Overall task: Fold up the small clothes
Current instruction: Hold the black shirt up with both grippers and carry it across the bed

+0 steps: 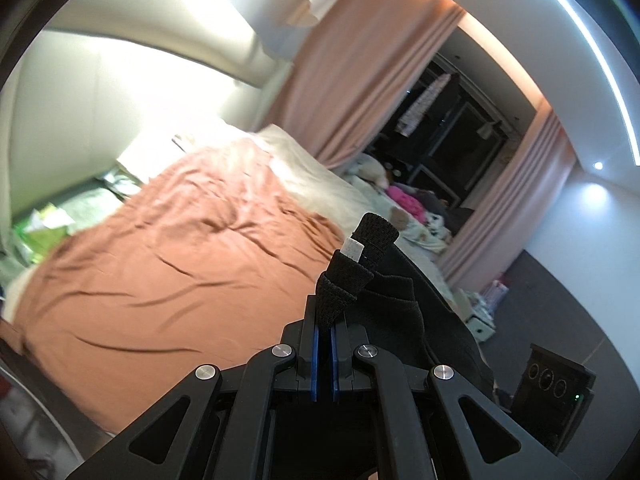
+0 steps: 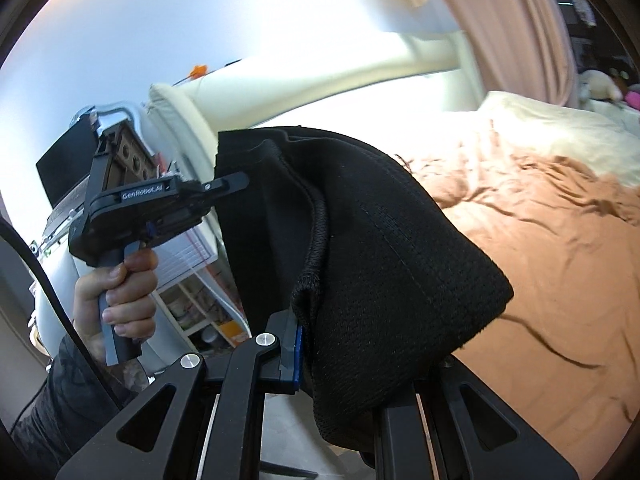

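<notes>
Mid-lift, before any fold: black knit garment (image 2: 384,248) held in the air above the rust-orange bedspread (image 1: 168,264), left gripper (image 1: 325,320) clamped on its band, right gripper (image 2: 298,344) pinching another edge. Next — judged — spreading it flat on the bed.

The black garment (image 2: 384,264) is matt knitted cloth with a fine ribbed weave, a corded seam and a small white woven label. Both the left gripper (image 1: 325,320) and the right gripper (image 2: 304,344) are matt black plastic with polished round metal pins and glossy blue pads. The rust-orange bedsheet (image 1: 168,264) is soft, creased cloth, and the pink curtains (image 1: 360,80) hang as smooth matt fabric
</notes>
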Tool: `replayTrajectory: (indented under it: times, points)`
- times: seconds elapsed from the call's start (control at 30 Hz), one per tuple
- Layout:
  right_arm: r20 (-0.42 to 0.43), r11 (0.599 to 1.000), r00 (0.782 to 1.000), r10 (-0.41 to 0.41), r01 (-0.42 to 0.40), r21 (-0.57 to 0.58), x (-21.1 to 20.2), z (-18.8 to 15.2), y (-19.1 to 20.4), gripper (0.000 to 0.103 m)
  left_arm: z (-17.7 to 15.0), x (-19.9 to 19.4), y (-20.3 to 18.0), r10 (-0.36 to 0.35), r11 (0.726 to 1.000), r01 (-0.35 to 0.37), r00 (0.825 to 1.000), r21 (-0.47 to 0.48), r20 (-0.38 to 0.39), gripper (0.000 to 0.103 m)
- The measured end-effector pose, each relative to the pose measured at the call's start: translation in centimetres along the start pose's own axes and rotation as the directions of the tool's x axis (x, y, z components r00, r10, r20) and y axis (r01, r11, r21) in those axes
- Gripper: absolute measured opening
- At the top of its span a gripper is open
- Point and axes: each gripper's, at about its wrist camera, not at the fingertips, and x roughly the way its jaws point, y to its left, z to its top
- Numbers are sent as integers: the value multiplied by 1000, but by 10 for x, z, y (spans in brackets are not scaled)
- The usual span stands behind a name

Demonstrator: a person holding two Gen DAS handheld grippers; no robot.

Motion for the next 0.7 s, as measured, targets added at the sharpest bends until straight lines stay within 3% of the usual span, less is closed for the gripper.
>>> replayTrajectory:
  times: [0.33, 0.7]
  points:
    - [-64, 997, 996, 66, -68, -29, 38, -8, -3, 8, 24, -25, 68, 116, 993, -115, 993, -10, 31, 4]
    - [-119, 993, 986, 114, -112, 22, 47, -15, -27, 8, 39, -26, 118, 226, 974, -225, 974, -15, 22, 4]
